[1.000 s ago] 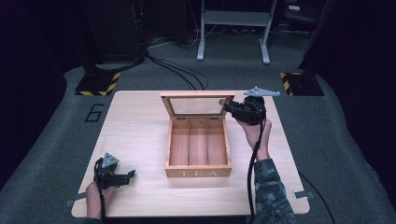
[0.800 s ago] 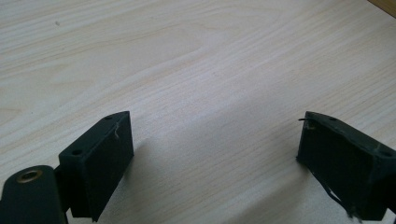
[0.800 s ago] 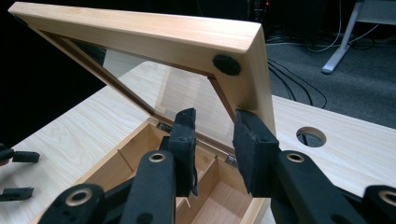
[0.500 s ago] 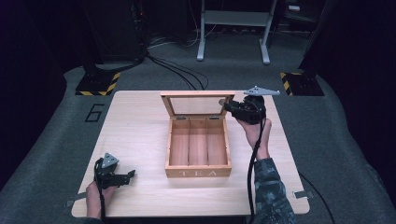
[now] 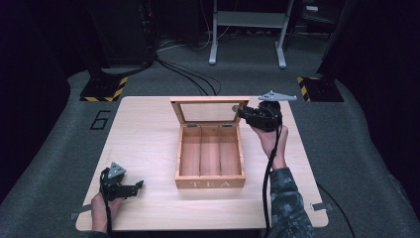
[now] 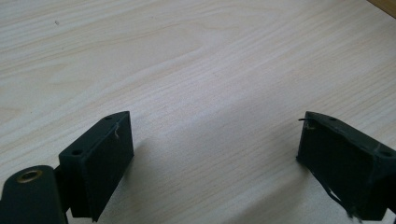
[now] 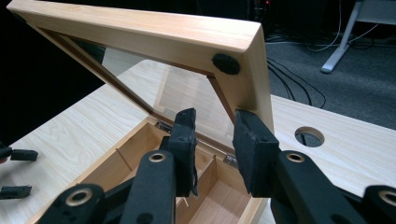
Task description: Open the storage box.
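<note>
**Right hand-held gripper pinches the tea box lid's frame**

We see the wooden tea box (image 5: 210, 158) at the middle of the tabletop (image 5: 143, 144), its glass-paned lid (image 5: 209, 110) standing open at the box's far edge. Our right hand-held gripper (image 5: 242, 113) is at the lid's right side, and in the right gripper view (image 7: 212, 140) its jaws are drawn close together, clamped on the right rail of the lid frame, just below a dark round pad (image 7: 226, 64) on the frame's corner. The box's three compartments lie beneath the lid. Our left hand-held gripper (image 5: 136, 186) rests well to the left of the box, near its front, jaws spread wide over bare wood.
</note>
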{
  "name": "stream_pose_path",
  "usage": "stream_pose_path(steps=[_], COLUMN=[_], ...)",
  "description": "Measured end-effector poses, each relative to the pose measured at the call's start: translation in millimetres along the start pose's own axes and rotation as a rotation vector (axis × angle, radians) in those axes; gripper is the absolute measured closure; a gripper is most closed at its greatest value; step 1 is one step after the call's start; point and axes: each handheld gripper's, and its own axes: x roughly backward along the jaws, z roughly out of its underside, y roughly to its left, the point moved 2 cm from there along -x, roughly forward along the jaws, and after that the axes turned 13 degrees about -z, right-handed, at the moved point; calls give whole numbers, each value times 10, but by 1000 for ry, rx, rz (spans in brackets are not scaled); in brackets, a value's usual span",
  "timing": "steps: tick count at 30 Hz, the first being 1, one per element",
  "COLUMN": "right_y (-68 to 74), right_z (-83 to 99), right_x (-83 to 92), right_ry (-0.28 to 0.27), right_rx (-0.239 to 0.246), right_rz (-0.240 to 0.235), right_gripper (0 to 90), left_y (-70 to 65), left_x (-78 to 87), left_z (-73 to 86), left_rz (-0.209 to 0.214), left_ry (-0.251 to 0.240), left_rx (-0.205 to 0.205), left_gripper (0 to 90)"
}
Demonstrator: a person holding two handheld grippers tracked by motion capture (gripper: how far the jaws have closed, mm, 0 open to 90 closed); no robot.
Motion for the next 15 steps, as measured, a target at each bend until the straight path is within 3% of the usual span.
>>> stream_pose_path(steps=[15], right_y=[3], right_z=[1], right_x=[5], right_ry=[-1], right_rx=[-2], right_rz=[-1], right_gripper=[691], left_y=[-5], left_x=[-3], left_z=[1], left_rz=[-1], left_ry=[-3], left_rx=[4], left_gripper=[103])
